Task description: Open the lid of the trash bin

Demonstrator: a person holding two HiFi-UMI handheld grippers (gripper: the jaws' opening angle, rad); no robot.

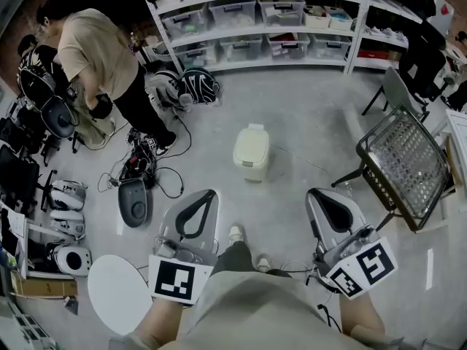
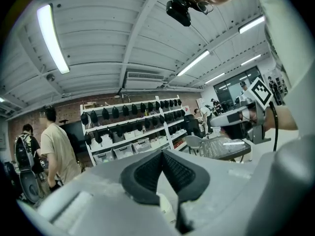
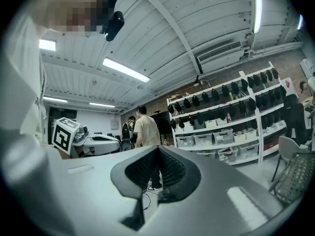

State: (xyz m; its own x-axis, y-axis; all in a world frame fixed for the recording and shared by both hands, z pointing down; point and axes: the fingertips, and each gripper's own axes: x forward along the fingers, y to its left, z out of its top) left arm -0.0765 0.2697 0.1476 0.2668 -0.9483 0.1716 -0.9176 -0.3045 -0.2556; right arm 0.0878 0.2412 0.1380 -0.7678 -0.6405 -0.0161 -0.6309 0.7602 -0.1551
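The trash bin [image 1: 250,155] stood on the floor at twelve o'clock, well apart from both tongs. Its lid [image 1: 253,132] was down. The left gripper [image 1: 211,194] hung at seven o'clock from the bin, and the right gripper [image 1: 311,192] at five o'clock. Both were pressed together with nothing in them. Shut like that, they might slip off the lid. A hard push might tip the small bin. The wires [image 1: 139,160] at nine o'clock might catch a foot.

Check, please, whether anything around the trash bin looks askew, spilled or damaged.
Nothing odd about the trash bin itself: it stands upright on the floor with its lid shut and no spill around it. The only untidy spot is a loose tangle of cables on the floor to its left.
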